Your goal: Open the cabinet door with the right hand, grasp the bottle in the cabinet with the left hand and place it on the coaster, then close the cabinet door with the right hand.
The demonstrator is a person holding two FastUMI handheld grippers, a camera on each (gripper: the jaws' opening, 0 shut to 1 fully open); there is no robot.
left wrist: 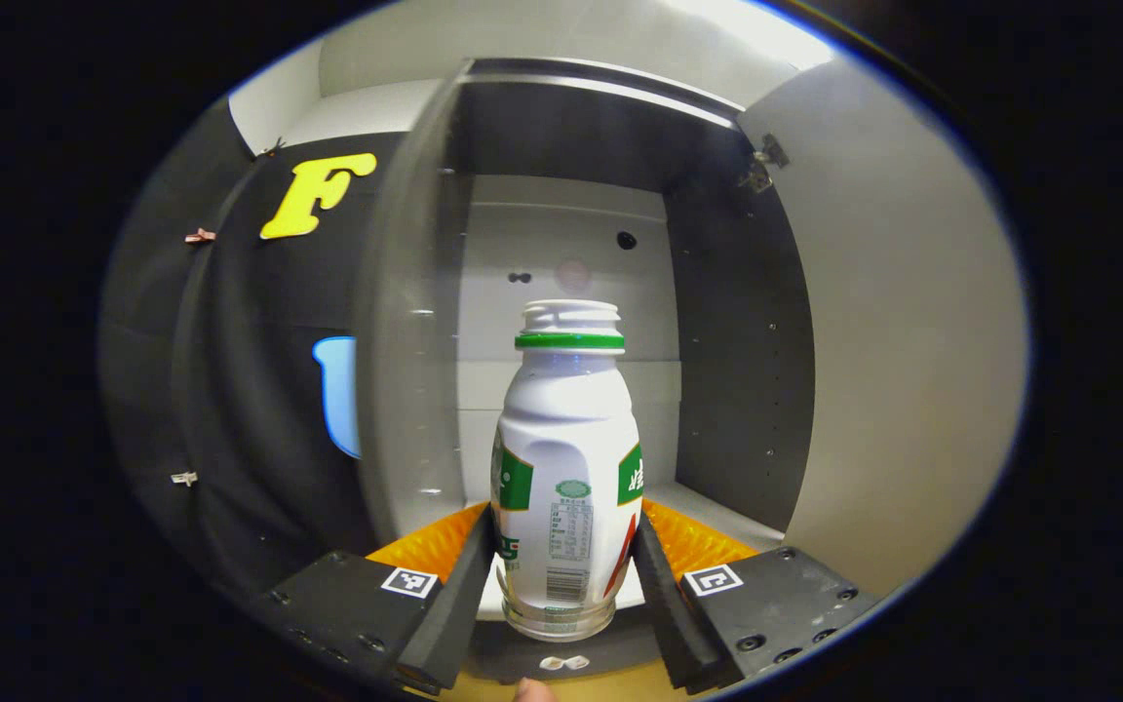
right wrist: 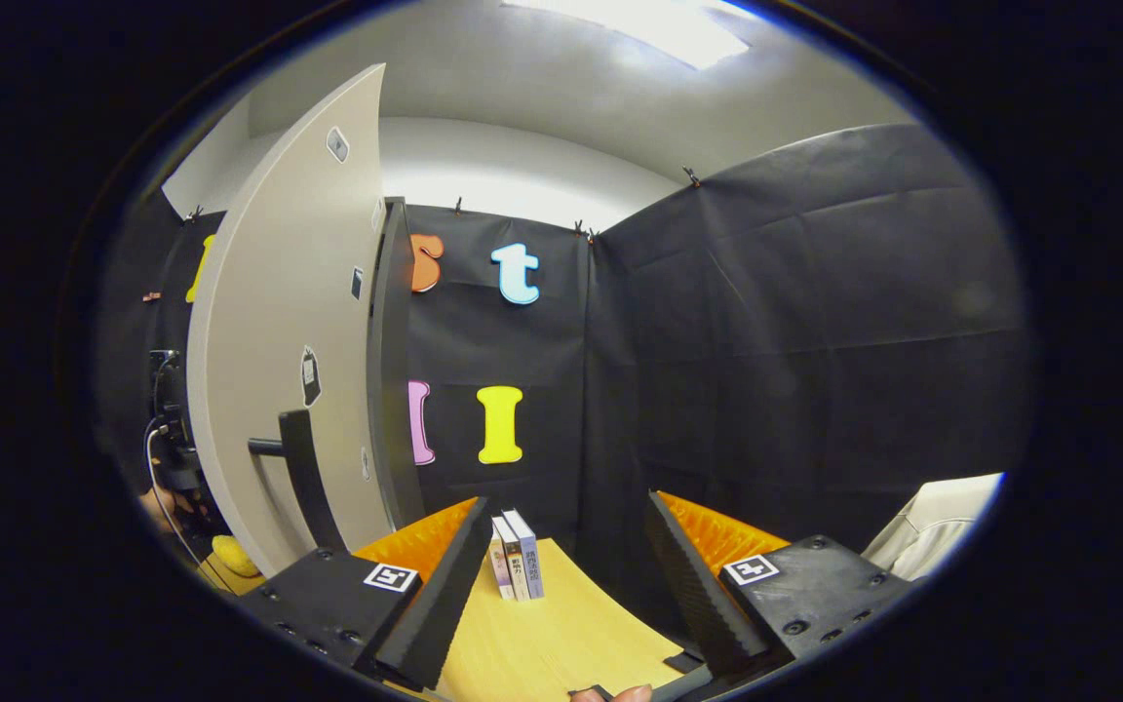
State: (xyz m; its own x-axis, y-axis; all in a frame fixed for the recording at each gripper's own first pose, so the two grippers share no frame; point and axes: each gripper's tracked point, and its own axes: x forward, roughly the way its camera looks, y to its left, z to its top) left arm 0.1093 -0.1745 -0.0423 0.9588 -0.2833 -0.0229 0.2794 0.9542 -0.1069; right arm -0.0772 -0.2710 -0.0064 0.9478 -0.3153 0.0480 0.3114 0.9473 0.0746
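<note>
Standing in the cabinet (left wrist: 737, 390), the bottle (left wrist: 566, 468) looks light, hard and slippery; the left gripper (left wrist: 561, 585) squeezes its low sides; the right gripper (right wrist: 561, 595) is open.

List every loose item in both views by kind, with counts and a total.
Bottles: 1, the bottle standing in the cabinet between the left tool's fingers.
Books: 2, the books standing upright side by side on the table.
Total: 3
</note>
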